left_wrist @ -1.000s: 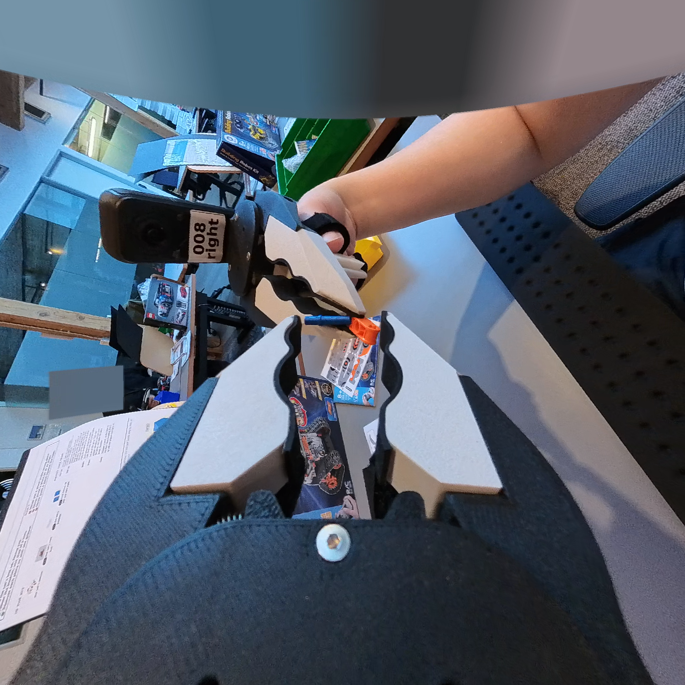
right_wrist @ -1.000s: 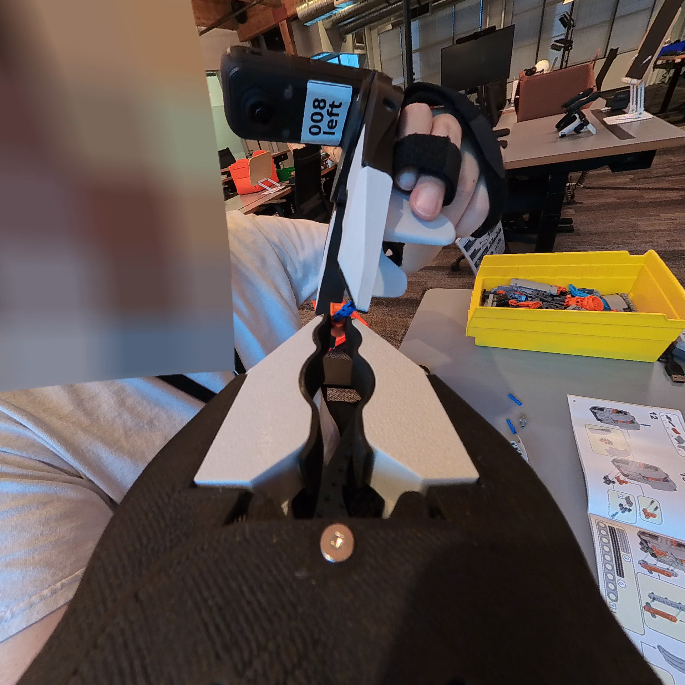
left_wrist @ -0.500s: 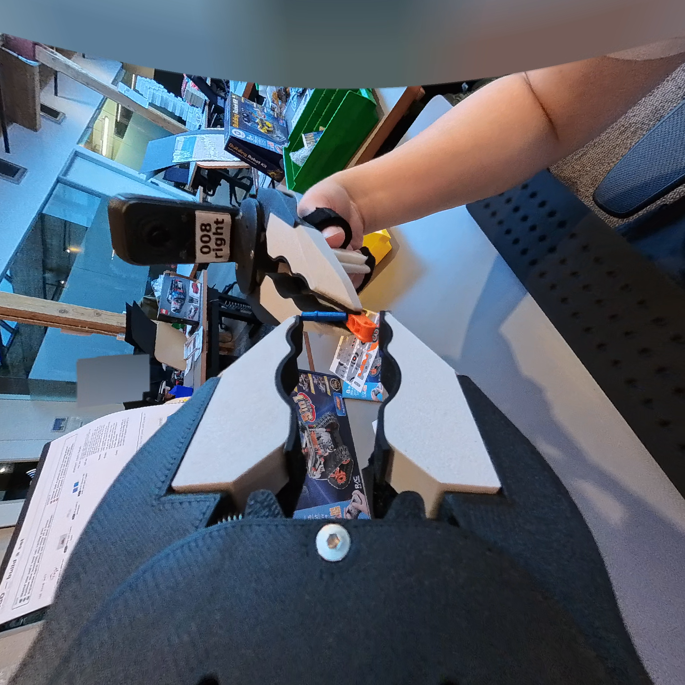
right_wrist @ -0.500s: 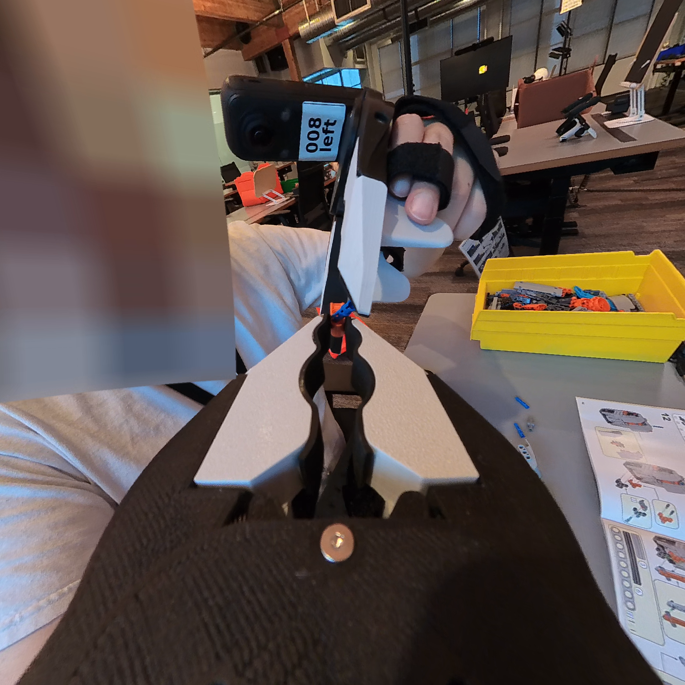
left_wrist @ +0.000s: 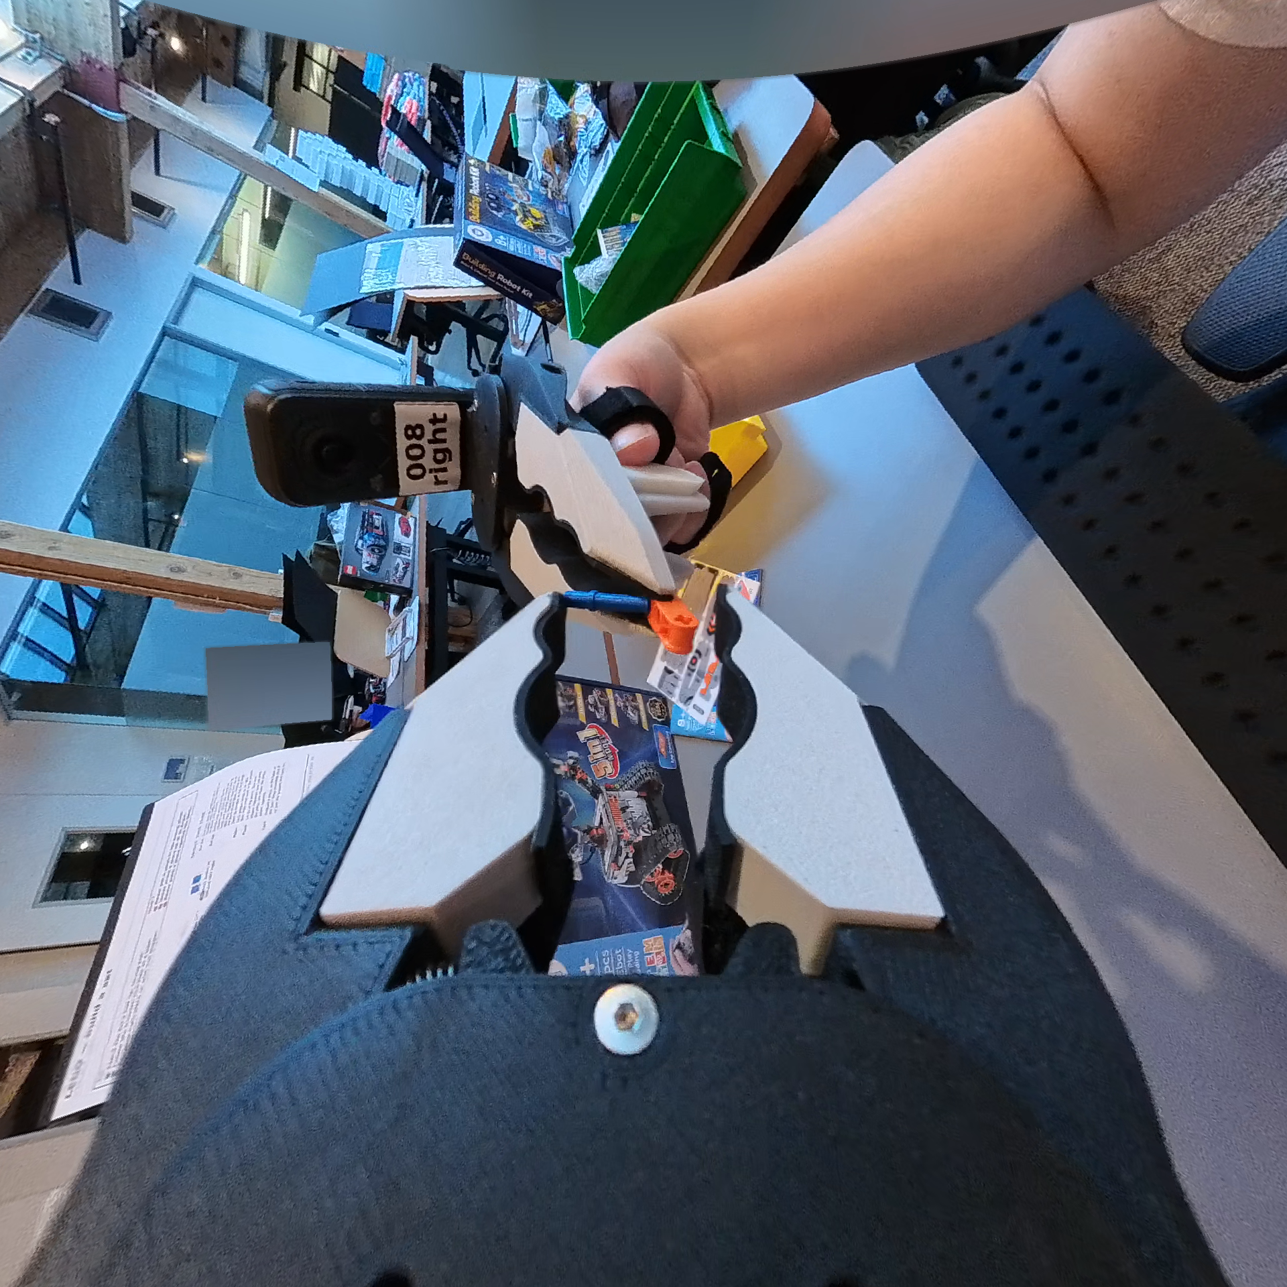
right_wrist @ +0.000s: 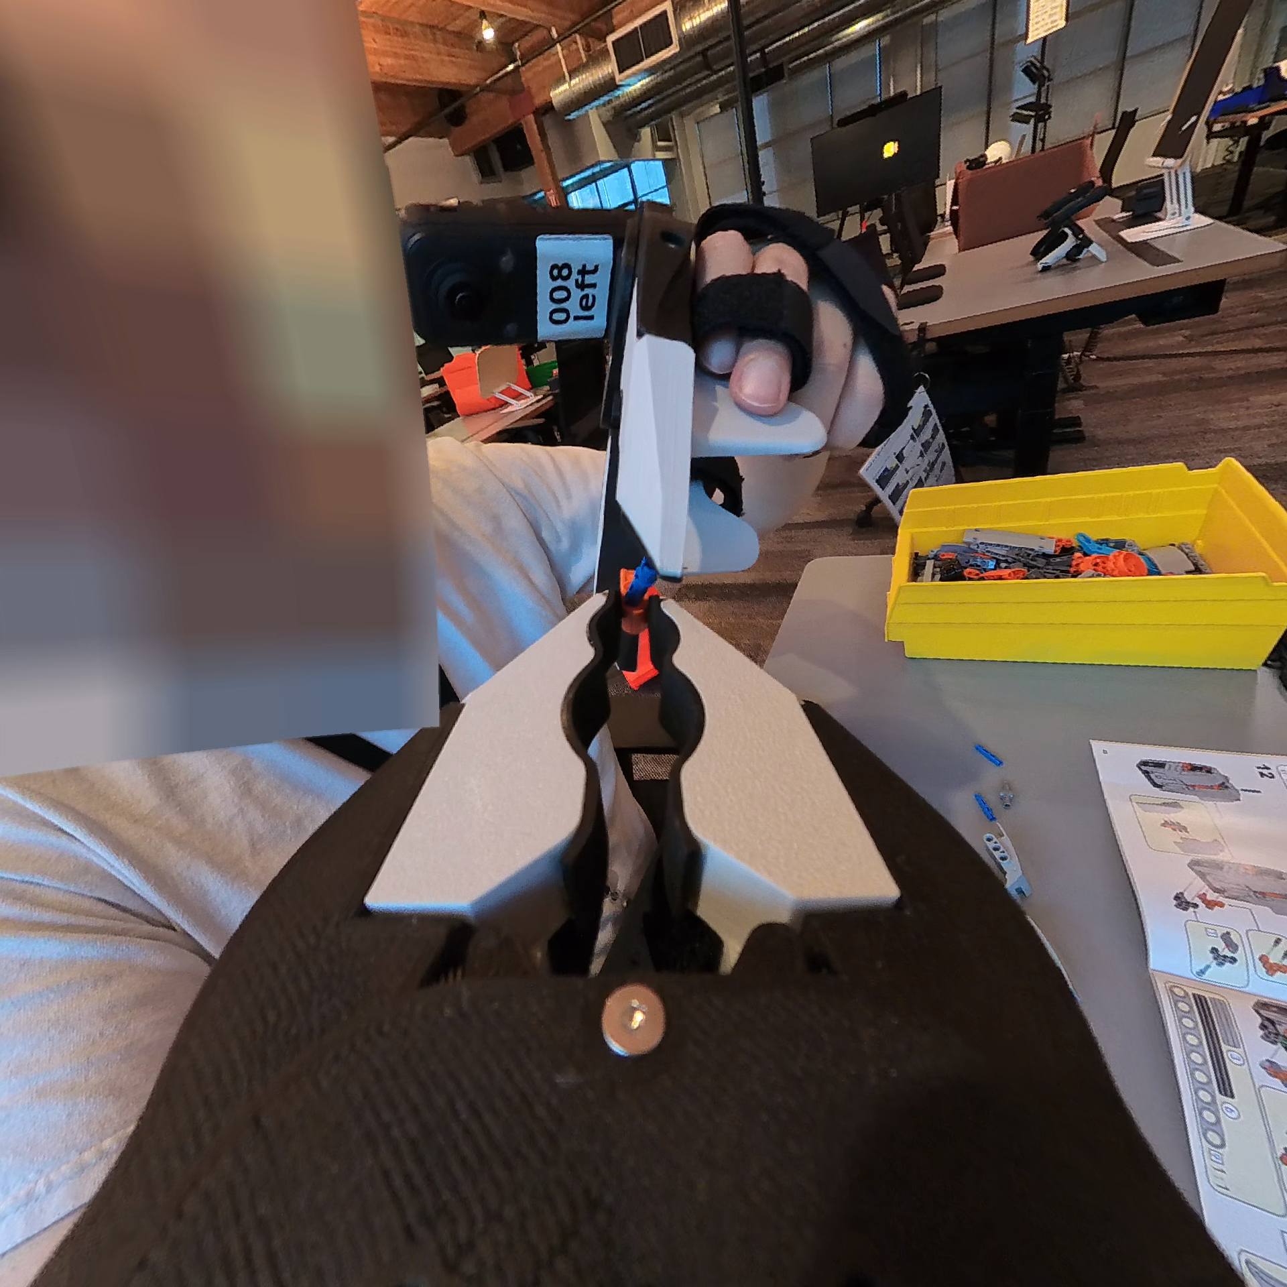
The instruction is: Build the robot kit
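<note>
My left gripper (left_wrist: 637, 609) and right gripper (right_wrist: 635, 613) meet tip to tip in the air above the table edge. A thin blue pin (left_wrist: 599, 600) with an orange connector (left_wrist: 672, 622) on its end spans the gap between my left fingertips, which press on both ends. In the right wrist view the orange connector (right_wrist: 637, 637) sits pinched between my right fingertips, and the blue pin (right_wrist: 641, 578) sticks up from it to the tip of the left gripper, seen edge-on. The right gripper's tip (left_wrist: 654, 585) touches the connector from above in the left wrist view.
A yellow bin (right_wrist: 1086, 627) of loose parts and an instruction booklet (right_wrist: 1219, 905) lie on the grey table, with small blue pins (right_wrist: 987, 755) and a grey piece (right_wrist: 1003, 853) between. A toy kit box (left_wrist: 620, 822) lies below the left gripper. The person's torso (right_wrist: 139, 905) is close by. Left and right tips are no more than a few centimetres apart.
Both grippers stay joined at the pin and connector with their jaw gaps unchanged. The pair has shifted and tilted slightly, so the background has slid in both views.
</note>
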The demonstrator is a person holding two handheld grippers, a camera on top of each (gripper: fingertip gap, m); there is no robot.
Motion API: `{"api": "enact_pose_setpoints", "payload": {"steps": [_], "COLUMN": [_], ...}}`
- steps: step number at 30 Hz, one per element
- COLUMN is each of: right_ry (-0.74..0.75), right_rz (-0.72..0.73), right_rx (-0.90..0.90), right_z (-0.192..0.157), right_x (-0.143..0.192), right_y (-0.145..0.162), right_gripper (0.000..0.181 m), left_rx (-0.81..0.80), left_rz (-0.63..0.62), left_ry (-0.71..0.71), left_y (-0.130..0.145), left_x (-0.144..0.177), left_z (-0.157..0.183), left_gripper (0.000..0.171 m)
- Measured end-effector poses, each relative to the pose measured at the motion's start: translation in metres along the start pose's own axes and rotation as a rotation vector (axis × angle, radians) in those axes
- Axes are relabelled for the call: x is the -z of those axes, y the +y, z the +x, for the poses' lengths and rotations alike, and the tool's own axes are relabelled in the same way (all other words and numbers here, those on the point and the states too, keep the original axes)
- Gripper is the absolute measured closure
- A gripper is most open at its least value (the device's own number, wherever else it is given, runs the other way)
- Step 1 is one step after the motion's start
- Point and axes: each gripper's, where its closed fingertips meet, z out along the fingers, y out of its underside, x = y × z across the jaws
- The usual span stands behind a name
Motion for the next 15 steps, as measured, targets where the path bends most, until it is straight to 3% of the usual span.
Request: {"api": "enact_pose_setpoints", "payload": {"steps": [15], "right_ry": [0.025], "right_rz": [0.045], "right_rx": [-0.021], "right_z": [0.0078], "right_x": [0.0044], "right_y": [-0.0033], "right_gripper": [0.176], "left_rx": [-0.063], "left_rz": [-0.057], "left_ry": [-0.125], "left_y": [0.0102], "left_x": [-0.0025], "left_z": [-0.0054], "left_gripper": [0.125]}}
